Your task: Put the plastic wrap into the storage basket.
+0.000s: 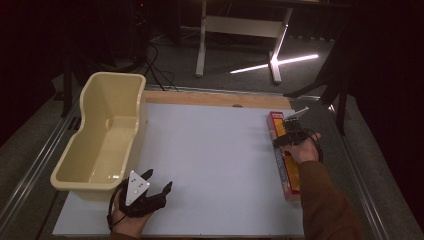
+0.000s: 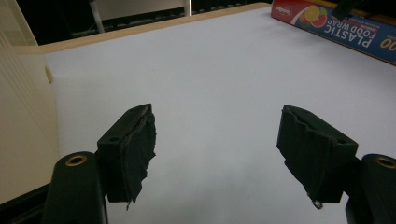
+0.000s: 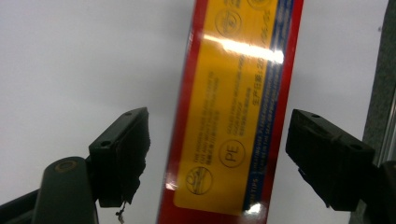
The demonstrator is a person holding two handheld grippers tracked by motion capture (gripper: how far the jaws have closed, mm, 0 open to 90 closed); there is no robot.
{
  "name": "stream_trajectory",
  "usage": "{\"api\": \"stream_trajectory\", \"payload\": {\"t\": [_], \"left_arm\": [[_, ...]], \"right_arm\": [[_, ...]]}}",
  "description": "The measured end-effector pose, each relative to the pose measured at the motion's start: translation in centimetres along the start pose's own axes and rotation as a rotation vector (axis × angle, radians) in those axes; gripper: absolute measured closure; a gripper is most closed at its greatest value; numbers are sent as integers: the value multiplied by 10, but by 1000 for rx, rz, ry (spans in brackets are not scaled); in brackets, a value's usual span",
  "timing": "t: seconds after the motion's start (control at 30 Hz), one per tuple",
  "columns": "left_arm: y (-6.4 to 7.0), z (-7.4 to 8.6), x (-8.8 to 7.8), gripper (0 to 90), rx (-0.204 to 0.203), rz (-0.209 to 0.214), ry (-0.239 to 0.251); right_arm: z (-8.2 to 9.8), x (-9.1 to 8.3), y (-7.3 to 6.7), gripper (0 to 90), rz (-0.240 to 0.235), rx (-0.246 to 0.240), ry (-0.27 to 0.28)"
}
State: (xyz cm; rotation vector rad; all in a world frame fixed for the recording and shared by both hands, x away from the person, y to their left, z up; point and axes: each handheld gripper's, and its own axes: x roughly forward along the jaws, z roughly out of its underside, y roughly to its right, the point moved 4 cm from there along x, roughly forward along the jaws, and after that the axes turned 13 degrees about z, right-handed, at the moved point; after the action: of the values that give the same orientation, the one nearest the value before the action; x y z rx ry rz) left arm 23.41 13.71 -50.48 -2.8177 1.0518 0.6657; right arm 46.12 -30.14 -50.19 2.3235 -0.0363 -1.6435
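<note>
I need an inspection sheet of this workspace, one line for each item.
Surface: white board on a wood-edged table.
Job's things: plastic wrap box lying flat near the right edge; cream tub at left, nothing seen inside.
Clutter: nothing seen.
Grippers: right gripper open, its fingers either side of the box, not pressing; left gripper open over bare board.
Cables: black leads on the floor.
Surroundings: dark room, white desk frame.

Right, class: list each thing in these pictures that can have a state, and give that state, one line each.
Wrap box: shut, lying flat along the table's right edge.
Tub: upright, empty, at the table's left.
Left gripper: open, nothing between its jaws, low by the tub.
Right gripper: open, jaws astride the wrap box, not pressing on it.
</note>
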Motion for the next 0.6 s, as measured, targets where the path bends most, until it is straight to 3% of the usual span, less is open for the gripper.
{"api": "stream_trajectory", "payload": {"t": [0.13,0.17,0.2,0.27,0.6], "left_arm": [[0,0,0,280,-1,1,1],[0,0,0,280,-2,2,0],[0,0,1,279,-1,1,-2],[0,0,1,280,0,2,-2],[1,0,1,280,0,4,-3]], "right_arm": [[2,5,2,216,-6,-3,-32],[3,7,2,232,-9,-1,-38],[4,9,2,312,-30,-4,-54],[5,13,2,333,-38,-7,-83],[4,20,3,355,-86,38,-157]]}}
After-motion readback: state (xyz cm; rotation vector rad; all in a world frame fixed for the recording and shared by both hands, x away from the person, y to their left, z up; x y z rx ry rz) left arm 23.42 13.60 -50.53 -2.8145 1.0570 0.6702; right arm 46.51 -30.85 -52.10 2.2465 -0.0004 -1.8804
